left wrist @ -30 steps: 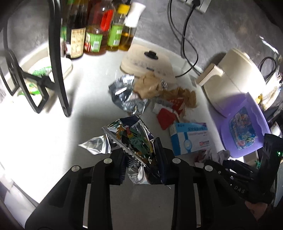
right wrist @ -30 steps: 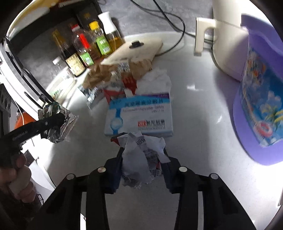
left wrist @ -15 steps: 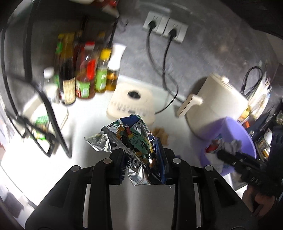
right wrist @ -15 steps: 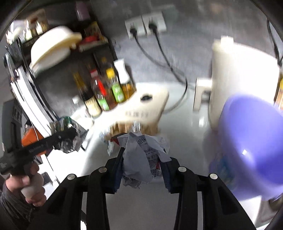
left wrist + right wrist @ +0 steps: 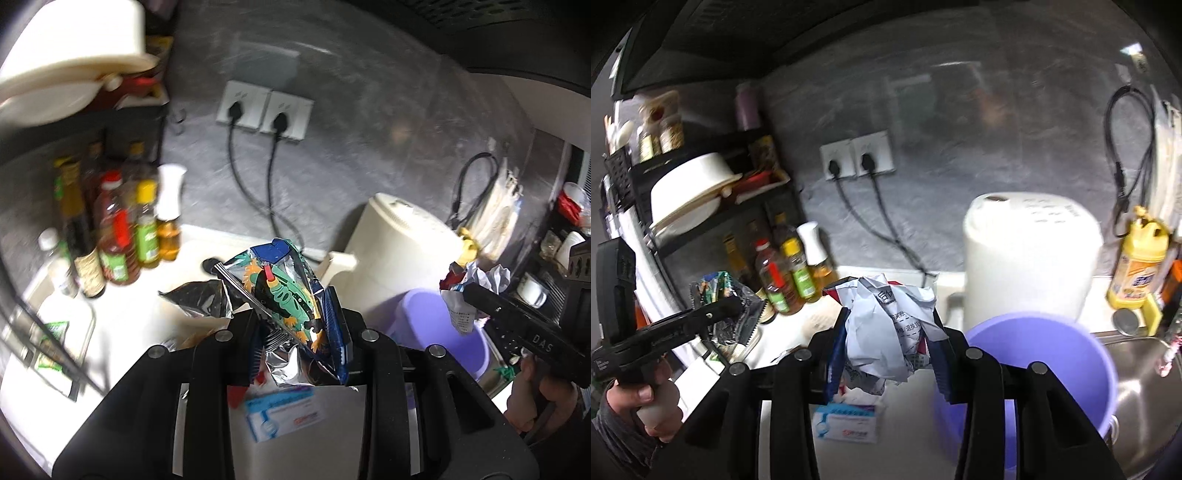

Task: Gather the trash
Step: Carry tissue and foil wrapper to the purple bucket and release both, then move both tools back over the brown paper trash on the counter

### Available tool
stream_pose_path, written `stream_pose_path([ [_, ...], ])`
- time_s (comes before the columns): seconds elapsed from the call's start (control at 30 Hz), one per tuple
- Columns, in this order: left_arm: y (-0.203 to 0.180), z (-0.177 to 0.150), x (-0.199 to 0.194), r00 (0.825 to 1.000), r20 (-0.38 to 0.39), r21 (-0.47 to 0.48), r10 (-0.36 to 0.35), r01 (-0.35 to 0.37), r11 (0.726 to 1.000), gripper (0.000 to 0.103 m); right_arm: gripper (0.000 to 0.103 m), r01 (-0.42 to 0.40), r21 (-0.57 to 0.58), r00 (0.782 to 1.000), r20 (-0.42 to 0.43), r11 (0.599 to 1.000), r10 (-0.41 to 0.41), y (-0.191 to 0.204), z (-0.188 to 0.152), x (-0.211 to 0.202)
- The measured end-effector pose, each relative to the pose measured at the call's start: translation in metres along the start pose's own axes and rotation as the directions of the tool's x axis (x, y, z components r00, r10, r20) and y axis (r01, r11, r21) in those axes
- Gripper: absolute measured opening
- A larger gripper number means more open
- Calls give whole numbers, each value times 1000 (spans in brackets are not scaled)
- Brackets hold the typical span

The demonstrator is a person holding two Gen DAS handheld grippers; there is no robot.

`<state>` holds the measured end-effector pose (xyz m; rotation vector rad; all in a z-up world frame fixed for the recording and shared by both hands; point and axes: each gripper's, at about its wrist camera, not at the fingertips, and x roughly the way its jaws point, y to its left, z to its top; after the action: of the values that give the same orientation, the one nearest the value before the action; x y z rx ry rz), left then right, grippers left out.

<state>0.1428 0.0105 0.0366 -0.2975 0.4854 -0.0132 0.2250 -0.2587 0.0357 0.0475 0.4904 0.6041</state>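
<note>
My left gripper (image 5: pixel 299 332) is shut on a foil snack wrapper (image 5: pixel 284 291) with green and blue print, held well above the white counter. My right gripper (image 5: pixel 888 332) is shut on a crumpled printed paper wad (image 5: pixel 890 325), also lifted. A purple bin (image 5: pixel 1034 369) stands just right of the right gripper, beside the sink; it shows in the left wrist view (image 5: pixel 432 325) too. In the left wrist view the right gripper with its paper (image 5: pixel 469 291) hangs over the bin's rim. A blue-and-white box (image 5: pixel 284 410) lies on the counter below.
Sauce bottles (image 5: pixel 122 236) stand at the back left by a black rack. A cream appliance (image 5: pixel 1030 254) stands behind the bin. Two plugged wall sockets (image 5: pixel 266 110) are on the grey wall. A steel sink (image 5: pixel 1137 373) and yellow detergent bottle (image 5: pixel 1137 258) are at right.
Both grippers have risen from the counter with their loads and tilted up toward the wall. The right gripper has swung right, next to the purple bin.
</note>
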Motion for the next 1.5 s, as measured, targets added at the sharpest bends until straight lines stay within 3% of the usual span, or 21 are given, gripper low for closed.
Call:
stream_pose_path([
  [0.27, -32, 12, 29, 994, -6, 44, -112, 112, 993, 30, 43, 134, 61, 990, 30, 989, -136, -43, 9, -16],
  [0.37, -45, 14, 42, 988, -22, 62, -152, 153, 986, 30, 63, 176, 85, 983, 33, 981, -179, -59, 7, -20],
  [0.4, -50, 14, 46, 986, -27, 66, -165, 167, 984, 30, 79, 194, 92, 980, 26, 977, -197, -65, 5, -20],
  [0.43, -55, 15, 50, 983, -33, 71, -183, 184, 980, 30, 83, 212, 106, 976, 19, 971, -215, -71, 3, -21],
  [0.73, -106, 14, 87, 942, -105, 130, -319, 331, 934, 31, 83, 316, 206, 944, 27, 926, -328, -116, -9, -61],
  [0.93, -145, 9, 109, 902, -167, 159, -398, 423, 892, 31, 83, 381, 248, 917, 26, 891, -399, -132, -22, -91],
  [0.97, -153, 7, 112, 894, -178, 164, -411, 439, 883, 33, 83, 389, 254, 913, 25, 886, -408, -133, -24, -95],
  [1.03, -164, 5, 116, 880, -197, 174, -432, 465, 868, 46, 83, 406, 268, 904, 21, 874, -427, -136, -29, -103],
  [1.07, -172, 3, 118, 872, -206, 179, -444, 480, 859, 69, 83, 415, 279, 899, 18, 866, -437, -139, -32, -108],
  [1.1, -175, 3, 120, 872, -204, 182, -445, 480, 858, 88, 83, 422, 289, 895, 15, 859, -445, -141, -35, -111],
  [1.17, -178, 1, 119, 874, -184, 188, -449, 480, 857, 97, 83, 436, 304, 888, 6, 847, -459, -145, -40, -116],
  [1.3, -171, 1, 121, 878, -192, 172, -438, 470, 866, 97, 83, 434, 323, 890, -8, 841, -456, -147, -47, -118],
  [1.5, -136, 3, 111, 919, -165, 143, -359, 383, 913, 97, 85, 380, 308, 919, -18, 872, -394, -138, -46, -99],
])
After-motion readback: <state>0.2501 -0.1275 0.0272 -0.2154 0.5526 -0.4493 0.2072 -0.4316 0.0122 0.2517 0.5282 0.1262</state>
